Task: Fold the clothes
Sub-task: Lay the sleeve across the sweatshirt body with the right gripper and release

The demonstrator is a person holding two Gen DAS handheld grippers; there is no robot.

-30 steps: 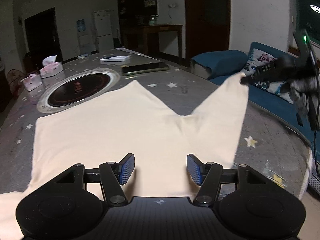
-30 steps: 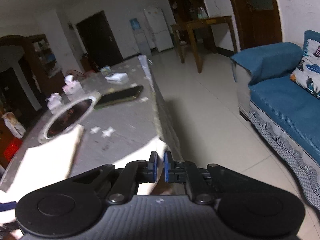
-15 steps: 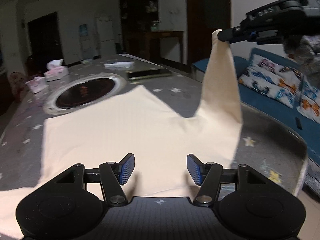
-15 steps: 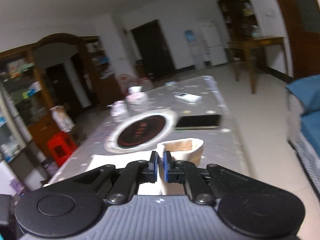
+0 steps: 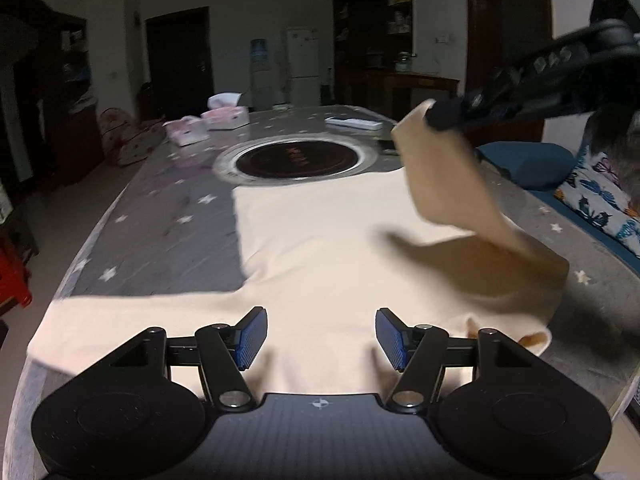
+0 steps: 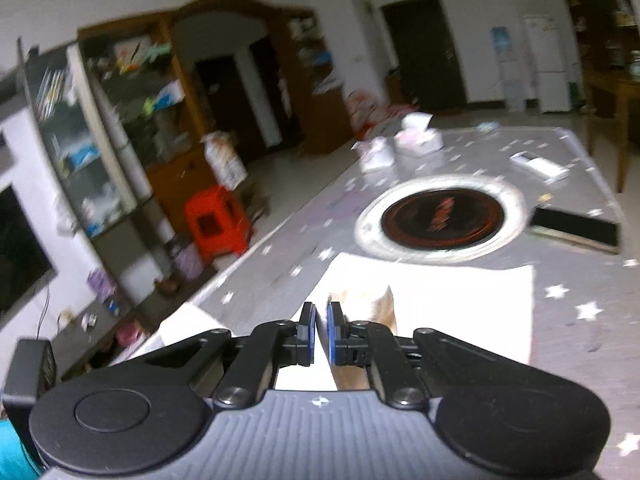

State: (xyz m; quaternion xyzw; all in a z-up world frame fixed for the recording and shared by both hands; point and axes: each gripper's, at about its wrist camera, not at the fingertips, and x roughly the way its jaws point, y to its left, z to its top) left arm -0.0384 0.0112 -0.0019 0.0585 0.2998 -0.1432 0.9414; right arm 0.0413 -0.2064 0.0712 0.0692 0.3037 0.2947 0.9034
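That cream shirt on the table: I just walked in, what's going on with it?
A person is folding the shirt with two handheld grippers. The right gripper is shut on the sleeve and holds it up above the shirt's body. The left gripper hovers open over the near edge, holding nothing.

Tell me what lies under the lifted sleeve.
Under the lifted sleeve, pinched by the right gripper, lies the cream garment body in the sleeve's shadow. The tablecloth beneath the garment is covered there.
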